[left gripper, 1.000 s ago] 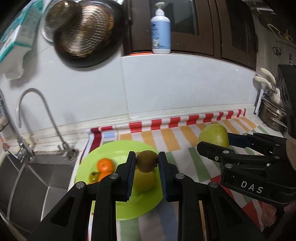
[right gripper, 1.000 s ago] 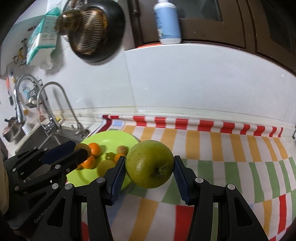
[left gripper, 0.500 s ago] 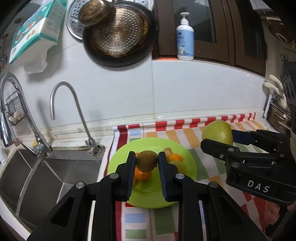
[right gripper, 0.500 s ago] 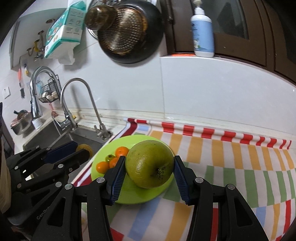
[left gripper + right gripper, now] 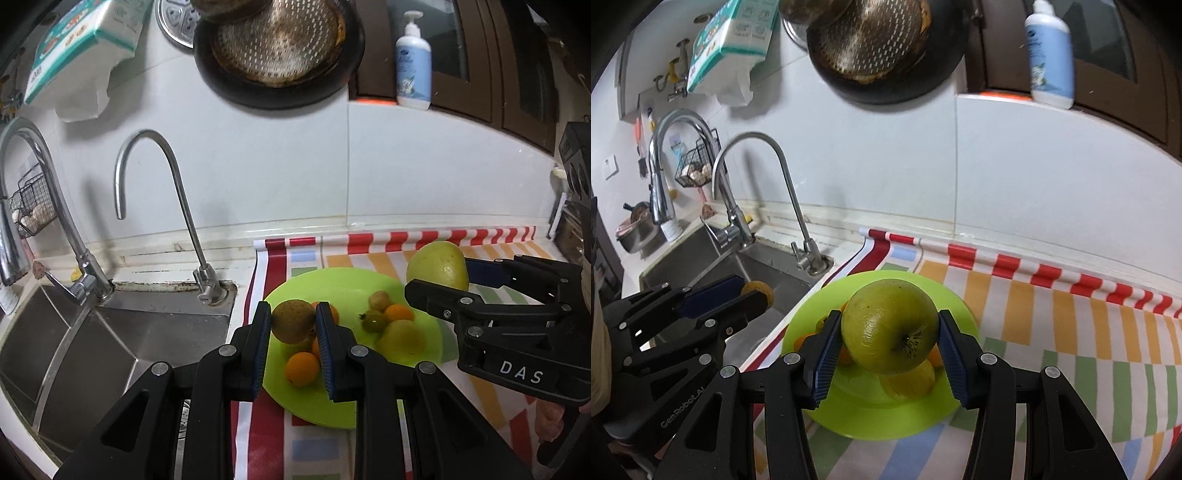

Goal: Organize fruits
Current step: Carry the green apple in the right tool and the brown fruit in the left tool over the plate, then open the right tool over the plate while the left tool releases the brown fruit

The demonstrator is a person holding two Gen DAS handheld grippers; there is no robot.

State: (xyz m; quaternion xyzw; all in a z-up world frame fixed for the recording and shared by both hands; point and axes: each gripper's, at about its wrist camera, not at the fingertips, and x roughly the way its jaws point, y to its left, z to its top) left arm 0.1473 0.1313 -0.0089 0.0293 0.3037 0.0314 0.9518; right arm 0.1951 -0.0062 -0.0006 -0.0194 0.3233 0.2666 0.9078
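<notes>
The green plate (image 5: 332, 280) is the landmark; its near rim is hidden behind the left tongs (image 5: 291, 328), which clamp a brown kiwi (image 5: 293, 320) above the plate's sink-side edge; the right tongs (image 5: 890, 338), lettered "DAS" in the left view, grip a green apple (image 5: 890, 325) above the plate, covering the oranges (image 5: 302, 368) on it; "GenRobot.AI" reads on the left tongs; both point downward.
</notes>
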